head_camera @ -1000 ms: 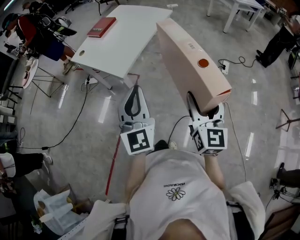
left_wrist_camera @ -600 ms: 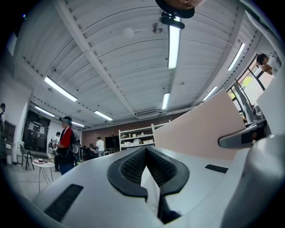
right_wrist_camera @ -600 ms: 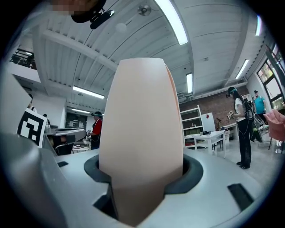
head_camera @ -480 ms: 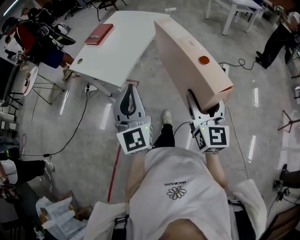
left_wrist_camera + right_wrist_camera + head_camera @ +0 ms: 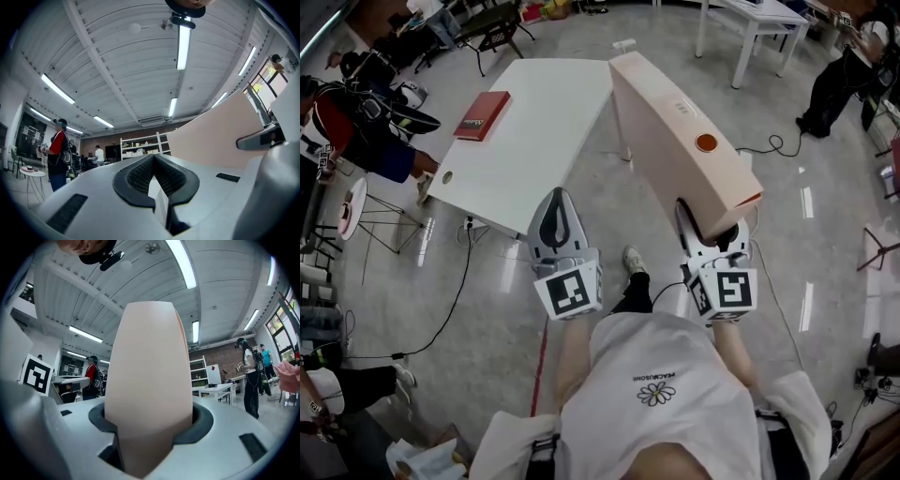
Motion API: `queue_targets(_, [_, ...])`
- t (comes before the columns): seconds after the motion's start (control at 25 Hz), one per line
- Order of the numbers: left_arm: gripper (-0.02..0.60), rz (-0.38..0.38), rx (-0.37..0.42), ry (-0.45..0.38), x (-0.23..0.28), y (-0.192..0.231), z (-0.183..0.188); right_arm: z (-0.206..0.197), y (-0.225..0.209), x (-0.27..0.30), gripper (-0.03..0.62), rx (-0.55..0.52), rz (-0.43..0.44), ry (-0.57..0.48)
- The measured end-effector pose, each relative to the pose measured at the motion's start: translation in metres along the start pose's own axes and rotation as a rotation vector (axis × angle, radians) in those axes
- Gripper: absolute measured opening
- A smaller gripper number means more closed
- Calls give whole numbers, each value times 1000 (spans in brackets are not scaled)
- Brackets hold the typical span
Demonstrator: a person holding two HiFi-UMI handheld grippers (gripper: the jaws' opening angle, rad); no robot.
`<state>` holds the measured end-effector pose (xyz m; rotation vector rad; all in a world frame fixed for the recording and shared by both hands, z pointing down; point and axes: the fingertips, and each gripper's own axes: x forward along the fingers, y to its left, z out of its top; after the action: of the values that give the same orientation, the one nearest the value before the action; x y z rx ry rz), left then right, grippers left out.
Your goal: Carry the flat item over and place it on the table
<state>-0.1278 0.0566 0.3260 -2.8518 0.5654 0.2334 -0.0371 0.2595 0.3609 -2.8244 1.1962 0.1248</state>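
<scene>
Flat pink box (image 5: pixel 675 131) — end-on, between the right tongs (image 5: pixel 709 223).

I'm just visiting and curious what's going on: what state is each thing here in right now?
flat pink box: held in the air, gripped at one end.
right gripper: shut on the flat pink box.
left gripper: shut, empty.
red book: closed, lying on the white table.

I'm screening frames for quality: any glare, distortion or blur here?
Head view: white glare streaks the glossy floor, and the corners darken. Left gripper view: strong fisheye bending, tube lamp blown out. Right gripper view: the pink box looms close, hiding the middle.
</scene>
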Motion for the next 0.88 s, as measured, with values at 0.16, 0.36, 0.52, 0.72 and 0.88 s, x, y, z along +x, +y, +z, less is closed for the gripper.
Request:
queue_targets(0.16, [15,-9,-5,15,58,10,-12,0,-13,59,278,12,1,4])
queue_targets(0.36, [15,25,-40,8,131,44,-14,6,-10,147,278,7,23,-9])
queue_targets(0.52, [15,67,-28,4,188,81,-24,6,-9,218,278,7,39,-8])
queue_targets(0.72, [15,106,-47,8,241,105,-35,7,-13,287,278,21,71,15])
queue_targets(0.88, [15,115,-81,0,271,113,-42,6,-14,327,278,37,92,-1])
